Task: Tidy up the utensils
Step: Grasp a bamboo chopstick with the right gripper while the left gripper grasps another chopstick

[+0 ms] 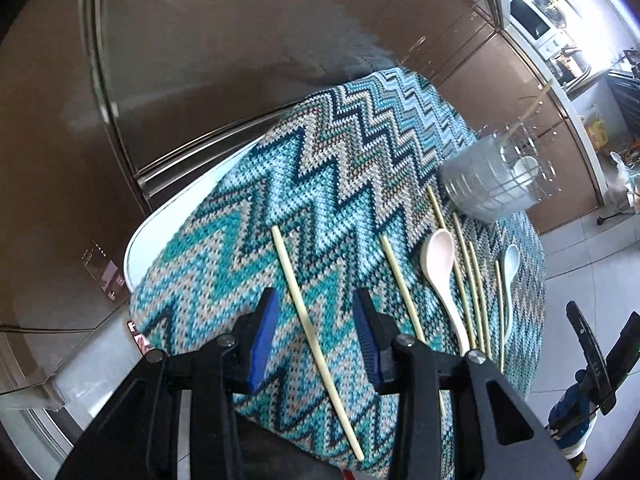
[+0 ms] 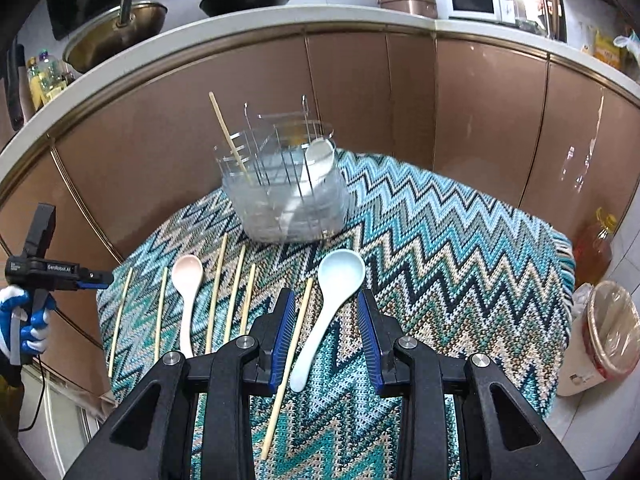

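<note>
- Seven pale bamboo chopsticks lie loose on the zigzag-knit teal, blue and beige cloth (image 2: 460, 248) that covers the surface. In the right wrist view they run roughly parallel: two at the far left (image 2: 120, 322), three (image 2: 234, 298) just right of the pink spoon, one more between the right gripper's fingers, and the count includes the leftmost stick seen under the left gripper.
- An eighth chopstick (image 2: 229, 138) stands tilted in the clear plastic utensil holder with wire dividers (image 2: 286, 196) at the far side of the cloth.
- Three spoons in all: a pale pink ceramic soup spoon (image 2: 186, 300) lying among the chopsticks, a pale blue ceramic soup spoon (image 2: 324, 312) lying to its right, and a white spoon (image 2: 318, 160) standing in the holder's right part, though the clear walls blur which compartment it is in.
- The left gripper (image 1: 316, 340) has its blue-padded fingers (image 1: 262, 344) partly open above the cloth. The leftmost chopstick (image 1: 308, 328) runs slantwise through the gap; neither pad presses on it, and it lies flat on the cloth.
- The right gripper (image 2: 326, 340) also has its fingers (image 2: 370, 344) partly open. Both the blue spoon's handle and one chopstick (image 2: 292, 356) lie in the gap. The chopstick passes close by the left pad, and I cannot be sure whether they touch; the spoon is clear of both pads.
- A blue-and-white gloved hand (image 2: 28, 320) holds the left gripper's handle at the left edge of the right wrist view.
</note>
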Tool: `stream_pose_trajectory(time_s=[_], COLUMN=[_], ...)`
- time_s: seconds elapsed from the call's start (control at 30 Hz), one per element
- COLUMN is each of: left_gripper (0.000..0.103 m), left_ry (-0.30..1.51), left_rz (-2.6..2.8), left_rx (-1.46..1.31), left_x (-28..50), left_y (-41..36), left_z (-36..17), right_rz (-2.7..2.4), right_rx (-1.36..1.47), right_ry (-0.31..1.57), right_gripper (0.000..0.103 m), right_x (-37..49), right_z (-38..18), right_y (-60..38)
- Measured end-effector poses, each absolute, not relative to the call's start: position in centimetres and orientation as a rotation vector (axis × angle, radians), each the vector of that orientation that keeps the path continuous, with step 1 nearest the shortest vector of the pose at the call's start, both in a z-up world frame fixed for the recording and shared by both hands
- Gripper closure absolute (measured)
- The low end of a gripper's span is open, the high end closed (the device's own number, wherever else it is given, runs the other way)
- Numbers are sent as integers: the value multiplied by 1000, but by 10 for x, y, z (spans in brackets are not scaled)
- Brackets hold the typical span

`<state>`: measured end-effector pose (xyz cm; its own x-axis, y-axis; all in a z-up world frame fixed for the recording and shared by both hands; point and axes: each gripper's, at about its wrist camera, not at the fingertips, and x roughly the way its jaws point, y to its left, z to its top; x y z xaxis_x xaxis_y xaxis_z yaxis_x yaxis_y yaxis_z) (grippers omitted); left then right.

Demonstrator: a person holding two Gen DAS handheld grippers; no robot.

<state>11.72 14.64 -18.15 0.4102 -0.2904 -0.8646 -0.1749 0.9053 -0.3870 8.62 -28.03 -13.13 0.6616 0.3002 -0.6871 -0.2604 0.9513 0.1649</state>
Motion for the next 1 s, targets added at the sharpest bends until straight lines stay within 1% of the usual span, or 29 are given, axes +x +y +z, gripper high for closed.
stream_pose_trajectory(time_s=[0.1,0.17,0.33,0.5,0.57,0.63,0.8,1.0], left_gripper=[68,72,76,80,84,86,88,88], left_ry=[1171,1184,1239,1247,1254,1256,1261,1269], left_rz=[-50,-38,-5,3,9,13,15,16], left_rx=[-459,-453,-452,-448,-438,-429,-418,-407], left_x=[127,134,149,153,155,156,156,159], left_y=[147,147,147,146,146,145,144,142], left_z=[-185,-188,-206,-212,-213,-213,-213,-214], right_rz=[324,329,352,406,446,472,458,429], right_rx=[45,41,84,133,151,152,104,64], right_ry=[807,822,899,983,1013,1046,1137,1204], right_gripper=[71,71,71,80,83,84,85,85], right_x=[92,96,112,131,140,149,173,188], right_z=[-139,-143,-157,-173,-179,-186,-204,-219], right_y=[-278,-277,-280,-271,-263,-253,-232,-220])
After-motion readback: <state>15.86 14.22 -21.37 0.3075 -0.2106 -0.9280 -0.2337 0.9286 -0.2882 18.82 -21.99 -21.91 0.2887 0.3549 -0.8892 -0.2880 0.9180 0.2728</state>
